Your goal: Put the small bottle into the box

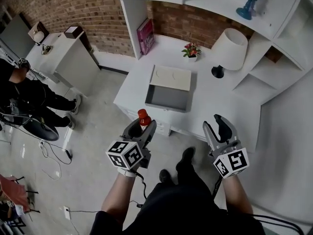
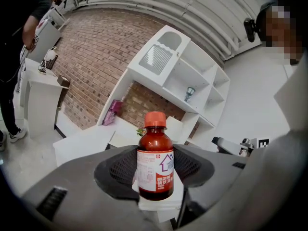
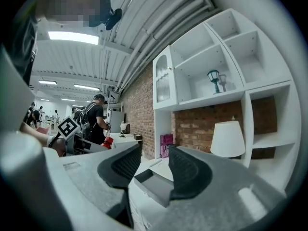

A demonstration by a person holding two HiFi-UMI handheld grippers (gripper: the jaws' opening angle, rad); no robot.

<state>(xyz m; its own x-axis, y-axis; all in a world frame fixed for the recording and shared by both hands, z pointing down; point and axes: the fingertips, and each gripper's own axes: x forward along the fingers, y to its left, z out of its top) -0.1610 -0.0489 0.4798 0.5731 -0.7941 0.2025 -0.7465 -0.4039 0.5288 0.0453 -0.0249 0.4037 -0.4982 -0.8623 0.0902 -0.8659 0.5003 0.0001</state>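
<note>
A small brown bottle [image 1: 143,119] with a red cap and white label stands upright between the jaws of my left gripper [image 1: 142,127], which is shut on it, in the air short of the white table's front edge. In the left gripper view the bottle [image 2: 155,160] fills the middle, jaws pressed to both sides. The open grey box [image 1: 167,97], its cream lid [image 1: 170,78] lying behind it, sits on the white table [image 1: 215,104] ahead. My right gripper [image 1: 220,127] hangs open and empty to the right. In the right gripper view the box [image 3: 153,184] shows between the jaws.
On the table stand a white lamp [image 1: 228,50], a small flower pot [image 1: 191,50] and a pink book [image 1: 145,35] against the brick wall. White shelves [image 1: 274,28] rise at right. A person [image 1: 19,97] stands at far left by a white cabinet [image 1: 63,53].
</note>
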